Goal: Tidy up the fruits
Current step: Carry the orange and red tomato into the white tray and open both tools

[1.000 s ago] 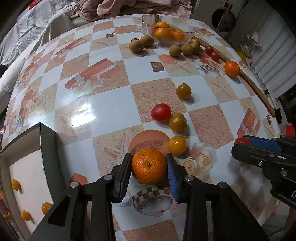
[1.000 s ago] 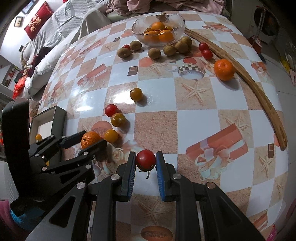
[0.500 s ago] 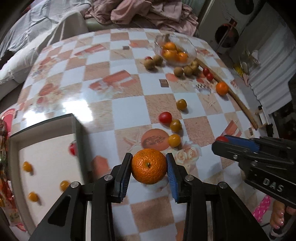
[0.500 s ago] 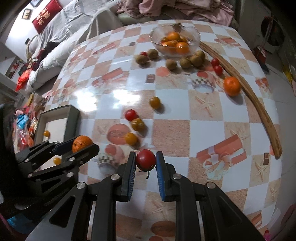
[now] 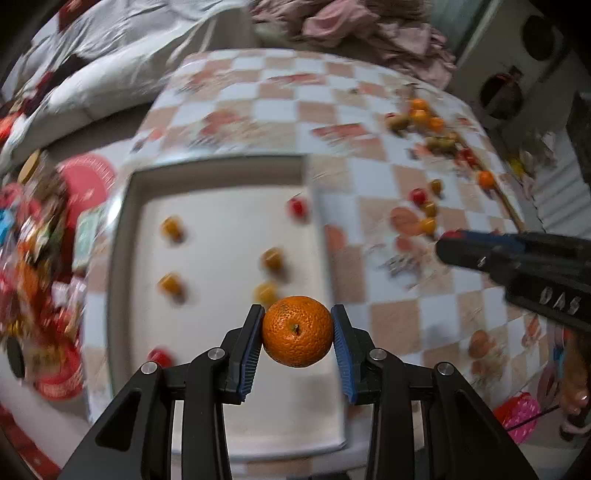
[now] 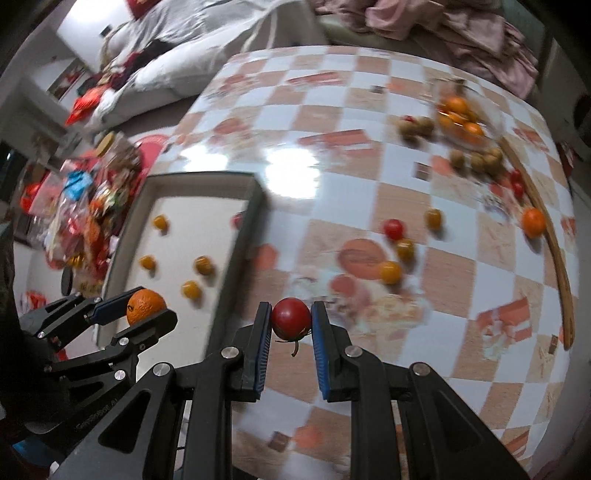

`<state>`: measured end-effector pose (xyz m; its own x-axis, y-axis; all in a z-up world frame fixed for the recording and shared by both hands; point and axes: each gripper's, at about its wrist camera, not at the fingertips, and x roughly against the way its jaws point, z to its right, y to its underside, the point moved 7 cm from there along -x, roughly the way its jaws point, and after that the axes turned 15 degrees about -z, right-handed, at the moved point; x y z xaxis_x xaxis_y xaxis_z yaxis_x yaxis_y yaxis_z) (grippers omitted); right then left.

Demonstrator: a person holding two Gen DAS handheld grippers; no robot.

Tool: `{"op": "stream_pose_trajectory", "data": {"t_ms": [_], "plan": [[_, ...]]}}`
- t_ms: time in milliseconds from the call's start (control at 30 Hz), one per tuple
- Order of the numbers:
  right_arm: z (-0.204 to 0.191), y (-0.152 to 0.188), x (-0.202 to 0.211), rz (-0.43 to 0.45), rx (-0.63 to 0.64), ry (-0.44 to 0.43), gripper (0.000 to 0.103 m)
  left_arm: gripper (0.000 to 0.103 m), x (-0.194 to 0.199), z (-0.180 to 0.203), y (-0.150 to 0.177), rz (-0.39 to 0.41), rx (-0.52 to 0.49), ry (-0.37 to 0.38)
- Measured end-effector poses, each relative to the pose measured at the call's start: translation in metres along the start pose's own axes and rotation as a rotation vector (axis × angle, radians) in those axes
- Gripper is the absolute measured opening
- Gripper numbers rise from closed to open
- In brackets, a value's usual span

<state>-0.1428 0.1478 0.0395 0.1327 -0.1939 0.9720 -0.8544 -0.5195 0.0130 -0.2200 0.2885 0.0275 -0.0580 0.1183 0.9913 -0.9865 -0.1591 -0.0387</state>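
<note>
Beneath the left tongs (image 5: 297, 332), pinching an orange (image 5: 297, 331), lies the tray (image 5: 221, 173); right tongs (image 6: 291, 319) pinch a tomato (image 6: 291, 318).

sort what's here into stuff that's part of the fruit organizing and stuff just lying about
Job: orange in left gripper, red tomato in right gripper, tray, loose tomatoes, glass bowl.
Lying about: wooden stick, snack packets, pink clothes.

Left gripper (image 5: 297, 332) and right gripper (image 6: 291, 320) both clamped, held aloft.
</note>
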Motion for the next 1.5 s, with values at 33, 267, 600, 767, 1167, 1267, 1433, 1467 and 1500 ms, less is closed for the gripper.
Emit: {"op": "stream_pose_trajectory", "data": {"t_ms": [33,267,600,767,1167,1267,1433,1467,1500], "plan": [[-0.01,-0.002,-0.002,-0.008,0.016,-0.004,0.024,0.038,-0.001,-0.009,0.006,-0.006,0.019,-0.006],[-0.052,-0.018,-0.02,-0.054,0.076,-0.03,0.024,0.038,-0.021,-0.056,0.028,-0.045,0.129,-0.03],[-0.087,-0.058,-0.064,-0.101,0.134,-0.02,0.024,0.038,-0.05,-0.07,0.03,-0.062,0.156,-0.04],[-0.094,-0.079,-0.085,-0.109,0.144,-0.003,0.024,0.038,-0.057,-0.073,0.028,-0.067,0.163,-0.049],[-0.095,-0.099,-0.12,-0.129,0.133,0.039,0.024,0.038,-0.066,-0.071,0.024,-0.071,0.127,-0.092],[-0.098,-0.099,-0.119,-0.112,0.155,0.056,0.024,0.038,-0.066,-0.07,0.025,-0.071,0.121,-0.101],[-0.098,-0.1,-0.12,-0.112,0.164,0.051,0.025,0.038,-0.064,-0.066,0.025,-0.069,0.121,-0.112],[-0.099,-0.1,-0.121,-0.114,0.164,0.045,0.025,0.039,-0.064,-0.066,0.025,-0.069,0.116,-0.12],[-0.1,-0.101,-0.121,-0.114,0.165,0.04,0.026,0.04,-0.064,-0.064,0.025,-0.068,0.107,-0.134]]}}
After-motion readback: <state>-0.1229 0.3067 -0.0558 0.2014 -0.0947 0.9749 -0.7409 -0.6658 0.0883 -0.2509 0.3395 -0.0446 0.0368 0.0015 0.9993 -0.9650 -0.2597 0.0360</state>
